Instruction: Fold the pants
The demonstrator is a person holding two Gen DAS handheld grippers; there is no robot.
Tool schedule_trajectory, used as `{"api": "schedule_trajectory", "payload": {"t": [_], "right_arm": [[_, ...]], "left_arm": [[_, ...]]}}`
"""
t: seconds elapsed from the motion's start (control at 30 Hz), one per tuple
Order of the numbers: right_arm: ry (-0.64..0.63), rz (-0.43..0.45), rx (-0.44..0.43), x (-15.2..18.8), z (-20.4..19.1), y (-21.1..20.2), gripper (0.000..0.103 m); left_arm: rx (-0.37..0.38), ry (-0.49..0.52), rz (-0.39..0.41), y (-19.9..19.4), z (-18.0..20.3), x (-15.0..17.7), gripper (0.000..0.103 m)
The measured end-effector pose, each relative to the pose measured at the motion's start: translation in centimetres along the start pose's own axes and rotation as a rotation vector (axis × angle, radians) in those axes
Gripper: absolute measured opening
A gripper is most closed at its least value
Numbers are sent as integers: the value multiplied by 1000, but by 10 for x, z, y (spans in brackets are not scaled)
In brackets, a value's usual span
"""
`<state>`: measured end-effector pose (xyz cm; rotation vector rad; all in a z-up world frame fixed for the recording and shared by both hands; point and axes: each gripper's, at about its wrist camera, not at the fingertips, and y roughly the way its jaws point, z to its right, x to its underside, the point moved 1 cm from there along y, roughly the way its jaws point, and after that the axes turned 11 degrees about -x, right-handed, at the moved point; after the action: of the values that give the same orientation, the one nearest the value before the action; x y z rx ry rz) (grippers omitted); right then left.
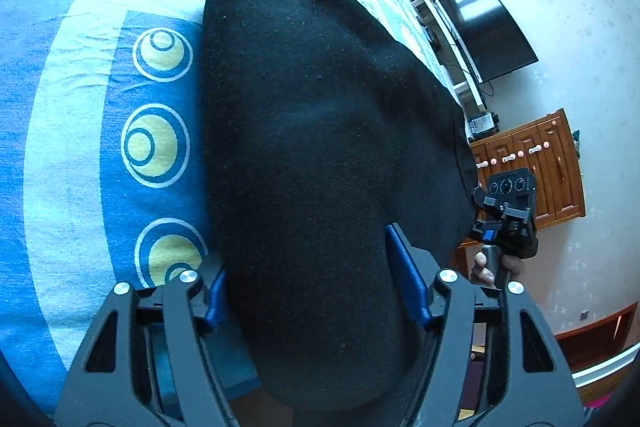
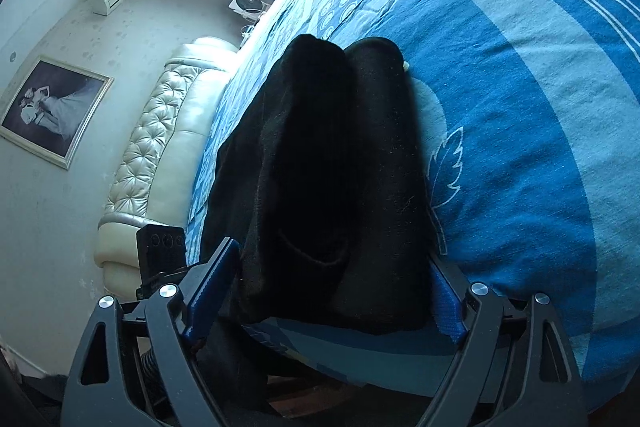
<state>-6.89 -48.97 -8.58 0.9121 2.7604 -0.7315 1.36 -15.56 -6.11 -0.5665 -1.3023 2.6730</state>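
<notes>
1. Your black pants (image 1: pixel 320 131) are lying on the blue patterned bedsheet (image 1: pixel 80 155), running from your tongs out toward 12 o'clock in both wrist views; the near end hangs over the bed's edge at 6 o'clock.
2. Left gripper (image 1: pixel 316 287): the blue pads straddle the cloth with fabric filling the gap; whether they're actually biting down yet I can't tell, it's all black on black.
3. Right gripper (image 2: pixel 332 287): jaws spread wide, the cloth sitting between them; the pad at 4 o'clock looks clear of it, so I'd call that one open.
4. Step-wise I'd guess you're at the grab on the near end, both legs (image 2: pixel 372 147) already laid side by side; next move probably needs both sets of tongs pinched firmly on that edge, then a lift and carry toward 12 o'clock to halve the length.
5. Writing: nothing legible; the other gripper's camera box (image 1: pixel 508 187) at 3 o'clock has a label too small to read.
</notes>
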Motion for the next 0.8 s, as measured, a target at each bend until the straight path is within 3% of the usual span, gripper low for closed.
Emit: {"api": "schedule_trajectory", "payload": {"t": [0.07,0.13,0.2,0.47,0.8], "right_arm": [[-15,-3,37,0,-4,8,74],[3,10,38,0,-4,9,60],[-11,16,44,1,-10,13,58],[-29,-36,19,4,-25,50,57],[-61,-134,-2,4,-50,114,57]], "left_arm": [[-27,-8,3,0,2,-1,55],[-57,1,10,-2,5,-1,51],[-99,30,23,-7,7,-1,47],[-264,93,97,-39,0,4,45],[-300,28,131,-81,-50,13,45]]}}
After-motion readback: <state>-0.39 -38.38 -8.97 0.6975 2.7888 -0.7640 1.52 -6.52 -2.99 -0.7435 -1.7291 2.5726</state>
